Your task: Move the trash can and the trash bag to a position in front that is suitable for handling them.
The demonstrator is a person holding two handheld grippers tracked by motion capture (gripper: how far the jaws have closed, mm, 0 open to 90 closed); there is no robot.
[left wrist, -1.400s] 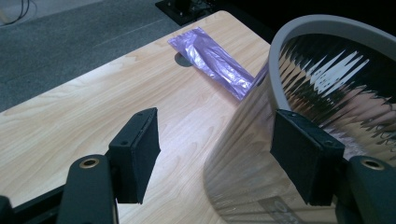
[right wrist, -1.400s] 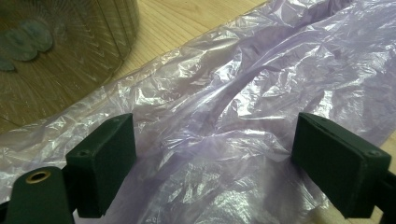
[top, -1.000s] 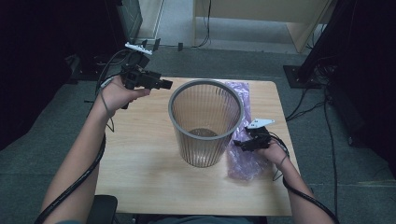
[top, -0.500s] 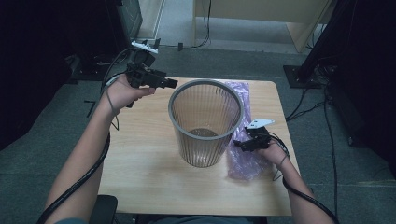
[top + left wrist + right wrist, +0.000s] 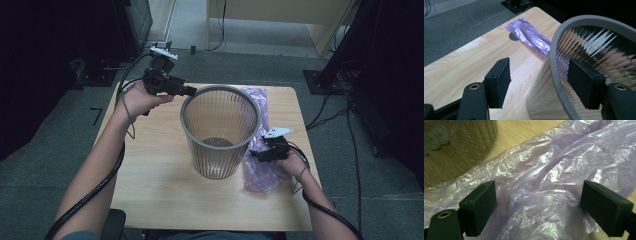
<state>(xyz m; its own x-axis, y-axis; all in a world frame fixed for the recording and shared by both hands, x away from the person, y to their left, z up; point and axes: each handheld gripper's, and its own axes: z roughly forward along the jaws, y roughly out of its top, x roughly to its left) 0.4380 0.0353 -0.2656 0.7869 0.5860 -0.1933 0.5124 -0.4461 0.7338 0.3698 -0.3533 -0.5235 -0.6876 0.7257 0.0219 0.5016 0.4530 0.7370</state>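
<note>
Observed L gripper astride grey rim of ribbed bin at table centre, one pad outside, one inside, jaws apart and not yet pressing (probably to steady bin). Noted R gripper low over purple bag lying flat just beside bin, jaws wide, nothing clamped; apparently poised to pick up film for lining.

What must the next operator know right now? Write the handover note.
Left gripper: open, jaws straddling the bin rim, one inside, one outside, not pressing.
Right gripper: open, low over the purple bag, nothing pinched.
Bin stands upright mid-table; bag lies flat and crumpled at its right side, partly behind it.
Done: both grippers in position.
Left, probably: steady the rim, pick up the bag, open it and line the bin.
</note>
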